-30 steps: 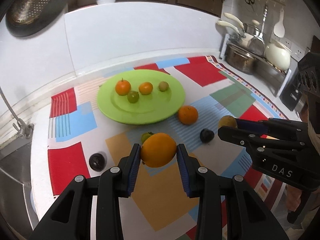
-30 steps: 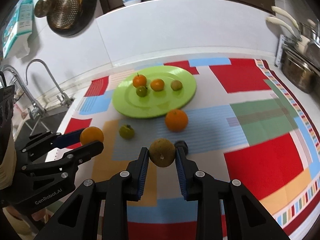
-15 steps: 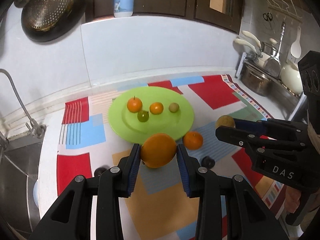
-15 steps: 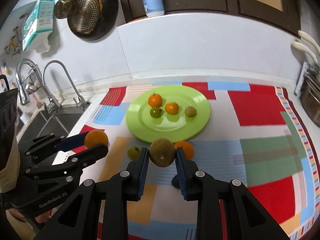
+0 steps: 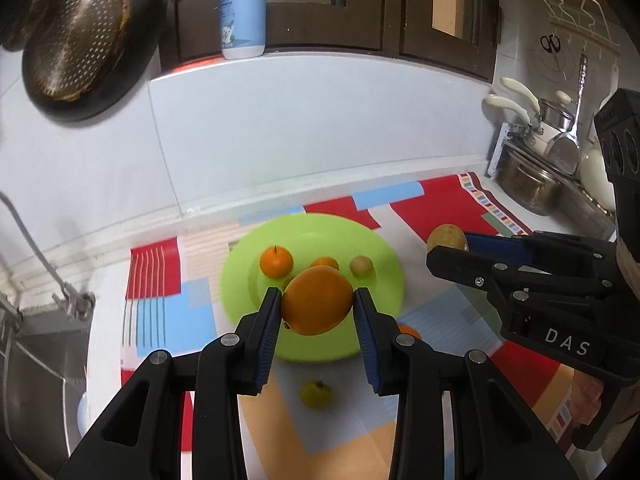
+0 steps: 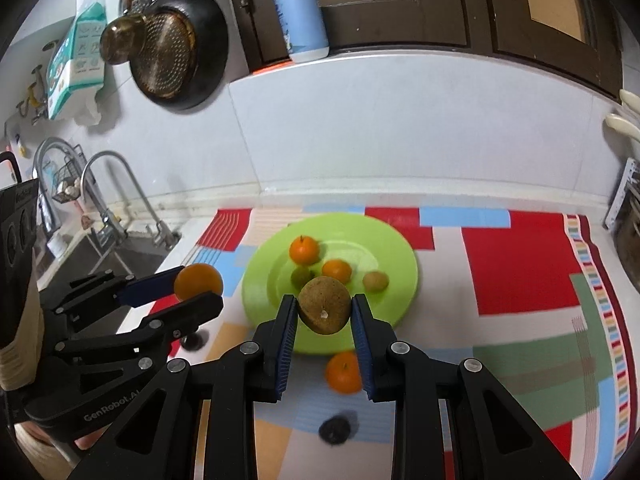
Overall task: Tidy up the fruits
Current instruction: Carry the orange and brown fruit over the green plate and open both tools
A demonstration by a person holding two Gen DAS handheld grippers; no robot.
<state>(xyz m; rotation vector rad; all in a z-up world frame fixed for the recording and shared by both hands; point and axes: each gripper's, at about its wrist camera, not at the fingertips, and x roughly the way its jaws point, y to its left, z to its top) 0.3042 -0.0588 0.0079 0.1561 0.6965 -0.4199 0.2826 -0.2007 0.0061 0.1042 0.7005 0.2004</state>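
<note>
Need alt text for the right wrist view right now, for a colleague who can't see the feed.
The right gripper holds a brown fruit in the air in front of a green plate carrying four small fruits. At left, the left gripper holds an orange. One tangerine and a dark fruit lie on the patterned mat below.

Wall (image 6: pixel 400 128): white tile, 12 o'clock
Cabinets (image 6: pixel 460 0): dark wood, 12 o'clock
Sink (image 6: pixel 100 256): 9 o'clock
Frying pan (image 6: pixel 176 52): hanging, 10 o'clock
</note>
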